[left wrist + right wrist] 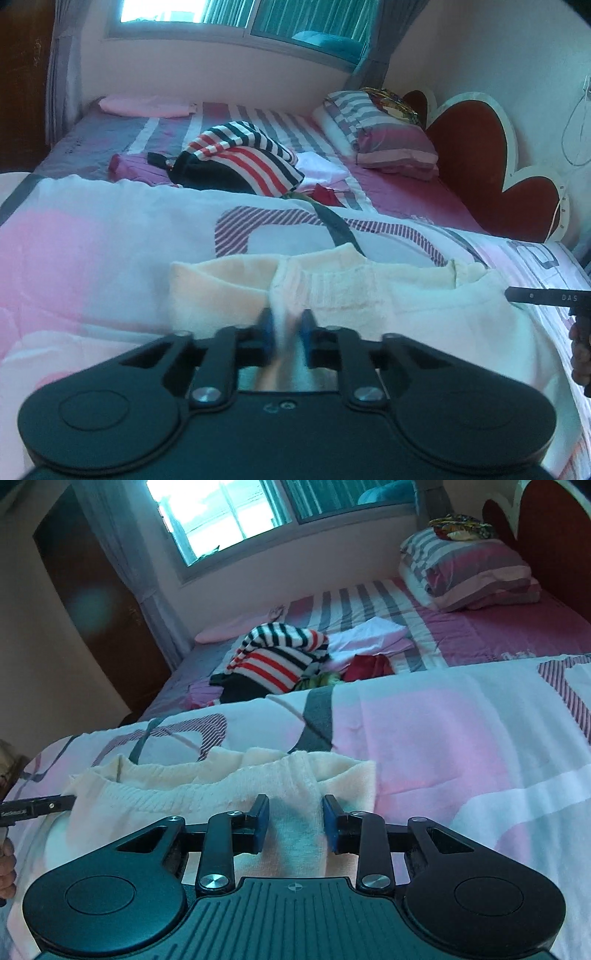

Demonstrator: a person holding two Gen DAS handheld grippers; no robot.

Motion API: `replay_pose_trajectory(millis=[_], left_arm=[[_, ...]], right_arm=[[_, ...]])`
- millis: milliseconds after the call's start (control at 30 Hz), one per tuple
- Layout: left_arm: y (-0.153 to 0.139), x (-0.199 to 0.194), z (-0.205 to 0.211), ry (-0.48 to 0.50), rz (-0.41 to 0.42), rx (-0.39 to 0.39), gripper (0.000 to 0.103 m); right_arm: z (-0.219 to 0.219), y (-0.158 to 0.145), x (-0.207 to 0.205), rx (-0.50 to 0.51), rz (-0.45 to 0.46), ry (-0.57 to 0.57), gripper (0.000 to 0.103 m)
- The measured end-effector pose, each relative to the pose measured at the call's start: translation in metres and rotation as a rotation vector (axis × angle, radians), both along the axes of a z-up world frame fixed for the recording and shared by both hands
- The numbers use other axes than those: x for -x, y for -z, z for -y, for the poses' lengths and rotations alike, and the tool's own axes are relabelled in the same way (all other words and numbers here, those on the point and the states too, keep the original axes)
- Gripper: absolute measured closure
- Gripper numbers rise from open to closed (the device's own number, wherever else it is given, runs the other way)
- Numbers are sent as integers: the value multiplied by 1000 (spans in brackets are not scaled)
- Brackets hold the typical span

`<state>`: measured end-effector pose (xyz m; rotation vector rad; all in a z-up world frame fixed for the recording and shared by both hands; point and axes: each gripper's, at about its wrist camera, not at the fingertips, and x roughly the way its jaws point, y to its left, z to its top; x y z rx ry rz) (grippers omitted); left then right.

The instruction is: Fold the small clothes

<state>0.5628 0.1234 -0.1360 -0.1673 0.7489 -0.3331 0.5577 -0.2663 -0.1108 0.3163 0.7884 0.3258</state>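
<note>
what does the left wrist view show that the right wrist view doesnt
Only the left wrist view shows the left gripper pinching a ridge of the cream garment, and the whole heart-shaped headboard.

Only the right wrist view shows the right gripper with jaws apart over the cream cloth, and the brown door.

Both show the garment on the pink blanket, the striped clothes pile, the pillow and the window.

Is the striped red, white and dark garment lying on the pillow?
No, the striped garment lies mid-bed on the sheet, well apart from the pillow by the headboard.
</note>
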Motion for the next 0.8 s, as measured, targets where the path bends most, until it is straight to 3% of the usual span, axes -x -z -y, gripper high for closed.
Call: replay_pose_trajectory(millis=[33,67,167,300,400,500,600,633,700,733,767,800], left_arm=[[-1,1,-1,-5,9,0,100],[-3,3,-2,-10,26,2,101],[-12,12,-4,-24,108,10,101],[-21,26,-11,-73,231,80,101],[-11,15,-8,-113,169,50,101],[3,1,2,-125,69,-33,101],[4,-5,6,-118,53,-54,99],[3,-6,6,-113,51,-57,94],[-3,-1,2,-122,57,-60,70],[-9,4,1,-138,74,-71,42],[-15,13,2,-155,114,-94,23],[-22,24,6,-158,164,-118,21]], right_arm=[[0,-1,-2,6,5,1,92],[1,-2,0,13,13,-2,102],[6,-11,4,12,60,13,102],[11,-28,21,9,184,41,102],[11,-17,13,17,151,70,102],[11,-1,2,4,87,88,102],[13,7,-1,-11,61,100,102],[15,7,-1,-17,54,104,102],[17,2,-2,-28,41,112,101],[17,-4,-1,-2,46,126,86],[14,-12,5,40,74,146,63],[9,-22,13,57,125,140,62]])
